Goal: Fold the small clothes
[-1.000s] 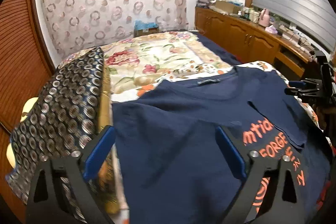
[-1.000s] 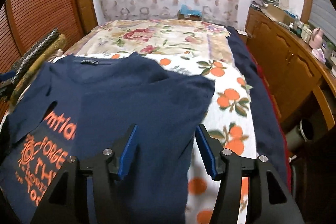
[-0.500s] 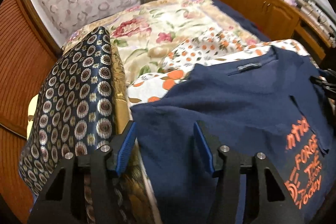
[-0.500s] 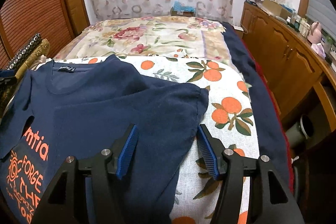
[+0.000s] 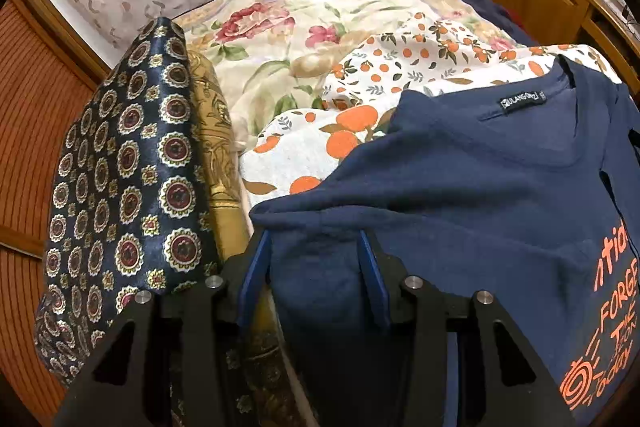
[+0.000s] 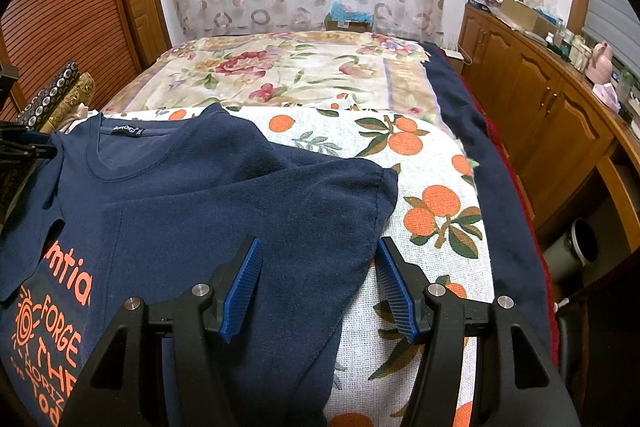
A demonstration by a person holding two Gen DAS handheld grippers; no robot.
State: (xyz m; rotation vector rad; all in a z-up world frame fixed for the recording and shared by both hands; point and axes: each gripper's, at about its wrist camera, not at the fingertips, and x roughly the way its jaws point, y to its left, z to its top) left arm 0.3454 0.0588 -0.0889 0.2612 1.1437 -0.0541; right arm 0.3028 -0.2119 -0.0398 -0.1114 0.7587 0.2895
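A navy T-shirt with orange print lies on the bed, collar label away from me; it also shows in the right wrist view. My left gripper is open, its blue pads either side of the shirt's left sleeve, which bunches between them. My right gripper is open, its pads straddling the edge of the right sleeve. In the right wrist view the left gripper shows at the far left by the shirt's shoulder.
An orange-print sheet covers the bed over a floral quilt. Dark patterned and gold folded fabrics lie along the bed's left side. Wooden cabinets stand on the right. A patterned curtain hangs behind.
Both grippers have moved outward to the sleeves. The left gripper has narrowed and the left sleeve now bunches between its pads. The right gripper now straddles the right sleeve's edge.
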